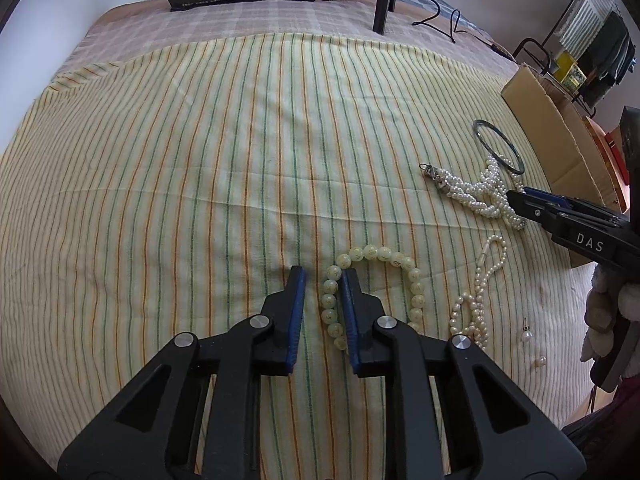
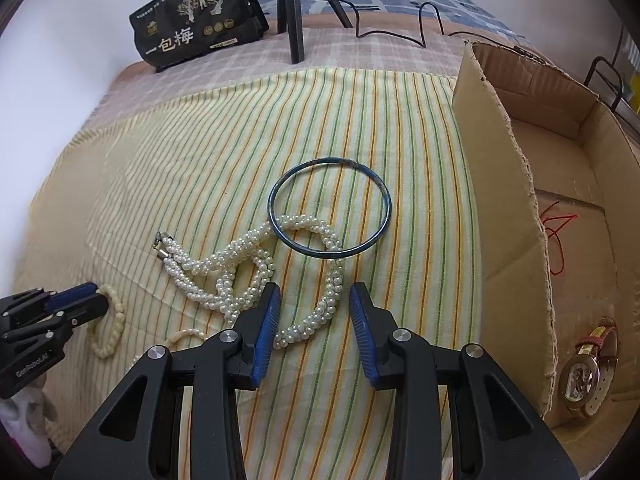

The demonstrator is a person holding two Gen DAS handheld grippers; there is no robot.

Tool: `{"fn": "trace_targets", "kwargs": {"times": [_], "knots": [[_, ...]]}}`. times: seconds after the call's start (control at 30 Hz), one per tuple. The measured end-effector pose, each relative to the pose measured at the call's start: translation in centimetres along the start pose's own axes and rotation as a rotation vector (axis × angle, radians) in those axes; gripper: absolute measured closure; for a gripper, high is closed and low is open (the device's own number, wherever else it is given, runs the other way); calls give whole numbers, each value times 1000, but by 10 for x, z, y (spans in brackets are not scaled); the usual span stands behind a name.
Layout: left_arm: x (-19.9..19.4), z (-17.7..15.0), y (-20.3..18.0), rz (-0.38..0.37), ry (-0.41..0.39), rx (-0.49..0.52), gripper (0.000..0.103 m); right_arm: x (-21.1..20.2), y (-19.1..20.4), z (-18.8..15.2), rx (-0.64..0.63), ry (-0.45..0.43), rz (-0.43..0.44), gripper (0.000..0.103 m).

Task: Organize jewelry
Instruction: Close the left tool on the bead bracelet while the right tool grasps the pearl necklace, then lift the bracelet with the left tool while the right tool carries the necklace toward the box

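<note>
On the striped cloth lie a pale green bead bracelet [image 1: 400, 264], a twisted pearl necklace [image 2: 240, 272], a thin pearl strand [image 1: 480, 304], a blue bangle [image 2: 330, 208] and two pearl earrings [image 1: 532, 348]. My left gripper [image 1: 322, 280] is open, its jaws either side of the bead bracelet's left edge; it also shows in the right wrist view [image 2: 94, 298]. My right gripper [image 2: 314, 294] is open, low over the pearl necklace's near loop, which lies between its fingers; it also shows in the left wrist view [image 1: 516, 196].
An open cardboard box [image 2: 504, 184] stands at the right, holding a watch [image 2: 584, 372] and a red string [image 2: 558, 232]. A black snack bag [image 2: 196, 20], tripod legs [image 2: 294, 12] and a black cable [image 2: 400, 28] are at the back of the bed.
</note>
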State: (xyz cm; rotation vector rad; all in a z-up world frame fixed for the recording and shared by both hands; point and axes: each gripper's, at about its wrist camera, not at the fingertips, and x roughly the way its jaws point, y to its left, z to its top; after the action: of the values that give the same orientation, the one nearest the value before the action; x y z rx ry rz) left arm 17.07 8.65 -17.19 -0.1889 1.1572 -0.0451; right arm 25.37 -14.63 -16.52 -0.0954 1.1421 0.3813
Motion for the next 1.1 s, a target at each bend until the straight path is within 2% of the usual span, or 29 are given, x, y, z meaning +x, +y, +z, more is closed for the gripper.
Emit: {"fn": "trace_targets", "kwargs": {"times": [0.07,0.17,0.2,0.43,0.67,1.1], "knots": [[0,-1,-1,11,-6,13,91,1,0,0,1,-5,1,72],[0,-1,-3,29,-14,28,95,1,-1,0,10,-16,8,93],[0,-1,-3,32,-13,27,97,2,-2,1,19,-17,20,94],[-2,-1,-1,26,-17,12,98,-3,-4,-2,51,-26,93,96],[-10,-3,-1,20,-29,2,98,-18,8,-6,20,-52,118,96],[-46,10,-6,-20,-123,-23,98,-64,13,1,-23,-162,156,96]]}}
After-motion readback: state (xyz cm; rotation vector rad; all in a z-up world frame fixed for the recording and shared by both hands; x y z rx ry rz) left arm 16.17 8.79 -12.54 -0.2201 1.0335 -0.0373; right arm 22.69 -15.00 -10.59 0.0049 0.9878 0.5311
